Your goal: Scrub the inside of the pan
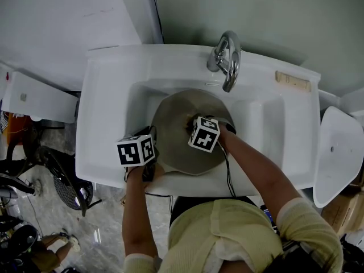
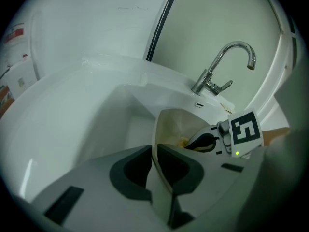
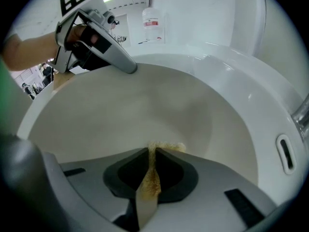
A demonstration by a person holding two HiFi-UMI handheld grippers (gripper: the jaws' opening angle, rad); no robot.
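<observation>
- The pan [image 1: 173, 118] sits in the basin of the white sink [image 1: 108, 101], below the faucet [image 1: 227, 58]; its near edge lies toward the sink's front rim.
- The pan is round, with a smooth, pale grey-beige interior and a thin rim. In the left gripper view it stands tilted, with the open side facing the faucet.
- The left gripper [image 2: 154, 154] has its jaws clamped on the pan's near-left rim; the thin edge runs straight between the two pads.
- The right gripper [image 3: 152, 151] is inside the pan. Its jaws are closed on a yellow-brown scrub pad [image 3: 150, 178].
- The pad's frayed tip projects past the jaws and touches the pan's inner surface near the bottom.
- In the right gripper view, the pan's interior shows no clear residue apart from the pad's own colour.
</observation>
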